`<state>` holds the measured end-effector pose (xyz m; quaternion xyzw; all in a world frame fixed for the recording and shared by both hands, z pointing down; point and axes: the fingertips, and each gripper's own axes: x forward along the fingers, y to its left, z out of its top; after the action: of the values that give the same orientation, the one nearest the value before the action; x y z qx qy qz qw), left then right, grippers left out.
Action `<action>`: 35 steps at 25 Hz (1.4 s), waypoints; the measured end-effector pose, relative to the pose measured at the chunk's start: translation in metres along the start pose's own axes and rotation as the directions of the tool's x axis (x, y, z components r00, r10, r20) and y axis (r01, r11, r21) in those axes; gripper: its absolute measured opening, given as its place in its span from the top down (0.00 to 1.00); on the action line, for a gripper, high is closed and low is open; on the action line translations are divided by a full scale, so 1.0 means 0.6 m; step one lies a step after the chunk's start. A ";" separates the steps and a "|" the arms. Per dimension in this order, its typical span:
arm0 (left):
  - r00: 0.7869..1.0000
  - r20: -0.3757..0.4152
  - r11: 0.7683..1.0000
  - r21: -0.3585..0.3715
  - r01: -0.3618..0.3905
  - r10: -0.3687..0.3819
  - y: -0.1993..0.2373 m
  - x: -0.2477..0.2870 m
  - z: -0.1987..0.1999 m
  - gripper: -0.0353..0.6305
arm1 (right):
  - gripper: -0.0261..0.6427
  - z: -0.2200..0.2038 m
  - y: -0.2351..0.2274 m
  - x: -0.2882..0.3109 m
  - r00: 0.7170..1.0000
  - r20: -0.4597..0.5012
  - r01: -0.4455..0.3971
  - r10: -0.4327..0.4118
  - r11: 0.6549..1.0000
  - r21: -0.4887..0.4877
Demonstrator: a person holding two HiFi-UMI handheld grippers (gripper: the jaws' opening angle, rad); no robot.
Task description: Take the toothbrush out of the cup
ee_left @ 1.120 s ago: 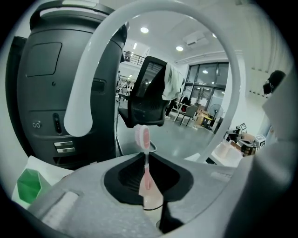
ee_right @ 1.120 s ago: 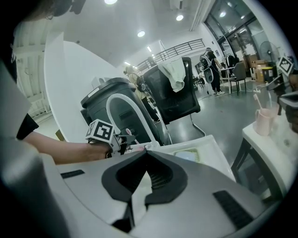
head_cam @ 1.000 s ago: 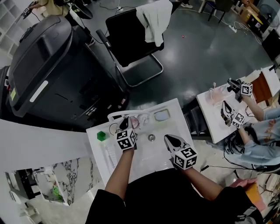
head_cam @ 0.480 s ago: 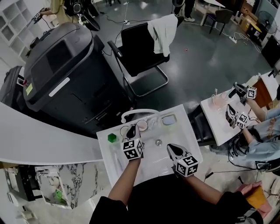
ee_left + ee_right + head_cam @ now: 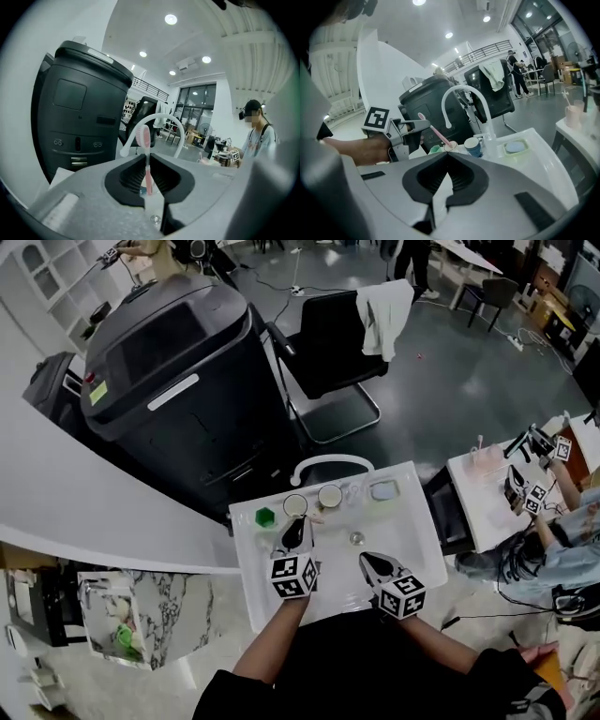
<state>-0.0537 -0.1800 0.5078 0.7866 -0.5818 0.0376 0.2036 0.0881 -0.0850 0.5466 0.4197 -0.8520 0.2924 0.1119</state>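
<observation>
Left gripper (image 5: 293,532) had risen, clamped on the slim pink plastic toothbrush (image 5: 146,154). Right gripper (image 5: 367,562) sat closed, empty. The handle's end might have snagged the small cream round cup (image 5: 451,146).

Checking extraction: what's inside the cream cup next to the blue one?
The pink toothbrush, gripped in the left tongs, slants down to the rim of the cream cup. Whether its end is inside is hidden: the right tongs cover most of the cup.

i see a pink toothbrush (image 5: 148,164), a blue cup (image 5: 473,146), a green block (image 5: 265,517), a white worktop (image 5: 403,531), and black-and-white square markers on my left tool (image 5: 296,526).
</observation>
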 end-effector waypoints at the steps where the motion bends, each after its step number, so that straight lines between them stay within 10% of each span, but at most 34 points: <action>1: 1.000 0.001 1.000 -0.007 -0.012 0.012 0.010 -0.014 -0.002 0.88 | 0.96 0.001 0.011 0.006 1.000 -0.006 -0.012 0.012 1.000 -0.008; 21: 0.965 -0.116 0.969 -0.041 -0.242 0.236 0.229 -0.204 -0.125 0.88 | 0.96 -0.065 0.193 0.125 0.971 -0.144 -0.206 0.190 0.973 -0.105; 35: 0.910 -0.343 0.973 0.059 -0.225 0.231 0.269 -0.167 -0.271 0.88 | 0.96 -0.077 0.143 0.115 0.989 -0.118 -0.102 0.094 0.992 -0.071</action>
<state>-0.2073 -0.0695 0.6714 0.6960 -0.6240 0.2049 0.2902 -0.0246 -0.0614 0.5791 0.3553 -0.8744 0.2882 0.1619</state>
